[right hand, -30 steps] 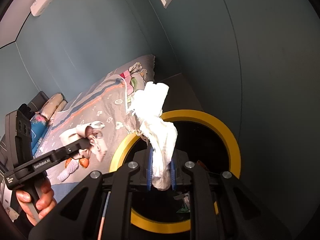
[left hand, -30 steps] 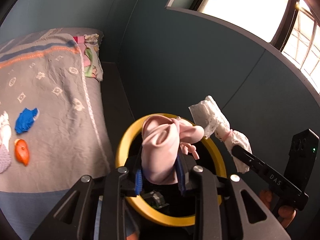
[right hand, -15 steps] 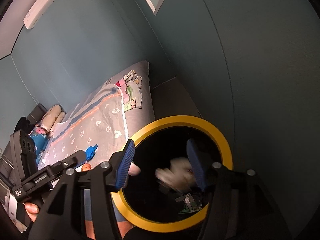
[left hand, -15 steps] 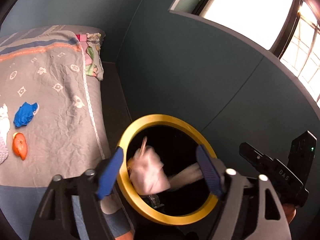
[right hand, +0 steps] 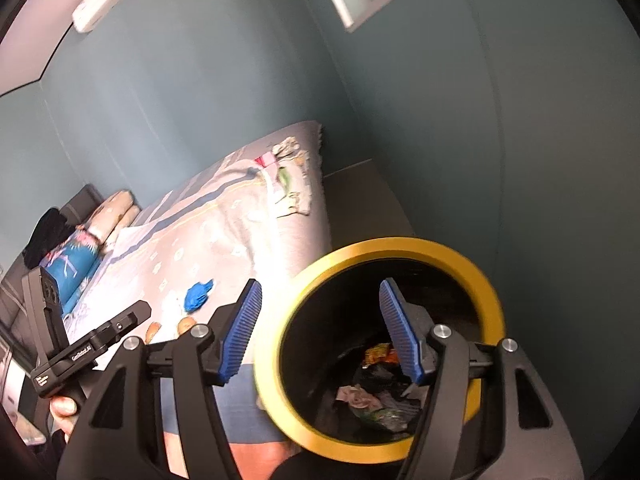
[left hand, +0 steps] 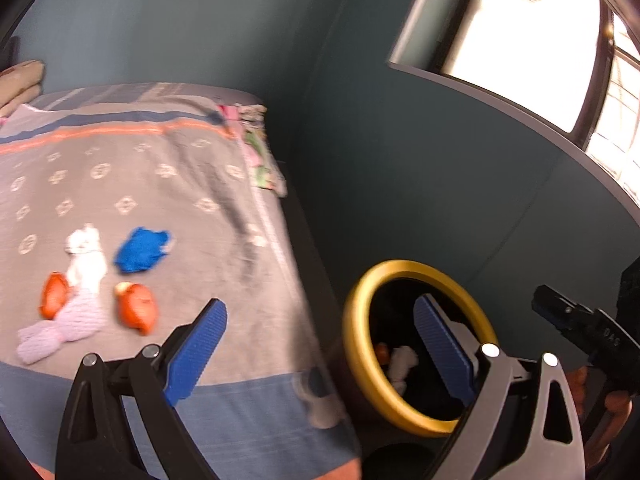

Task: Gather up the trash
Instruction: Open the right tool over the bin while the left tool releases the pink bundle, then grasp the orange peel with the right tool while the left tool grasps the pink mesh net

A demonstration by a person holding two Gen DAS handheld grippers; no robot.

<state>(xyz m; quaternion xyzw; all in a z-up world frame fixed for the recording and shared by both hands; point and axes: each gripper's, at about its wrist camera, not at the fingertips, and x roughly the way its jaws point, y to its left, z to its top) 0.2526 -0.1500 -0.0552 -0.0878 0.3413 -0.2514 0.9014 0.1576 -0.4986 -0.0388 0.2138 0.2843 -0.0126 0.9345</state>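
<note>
A black bin with a yellow rim (left hand: 354,344) (right hand: 400,246) stands by the bed and holds crumpled trash (right hand: 372,392). On the grey bedspread (left hand: 168,216) lie a blue scrap (left hand: 141,249) (right hand: 198,294), a white tissue (left hand: 86,256), a pale purple piece (left hand: 60,326) and two orange pieces (left hand: 136,308). My left gripper (left hand: 320,352) is open and empty, between the bed edge and the bin. My right gripper (right hand: 320,332) is open and empty over the bin's left rim.
The bed runs along a teal wall (left hand: 400,160), with pillows (right hand: 116,212) at its far end and a folded floral cloth (left hand: 264,160) near the bed's right edge. A window (left hand: 520,32) is up right. A dark floor strip (right hand: 360,200) lies between bed and wall.
Both grippers opened and dropped the pink piece and the white tissue into the bin. Both views have since swung left towards the bed.
</note>
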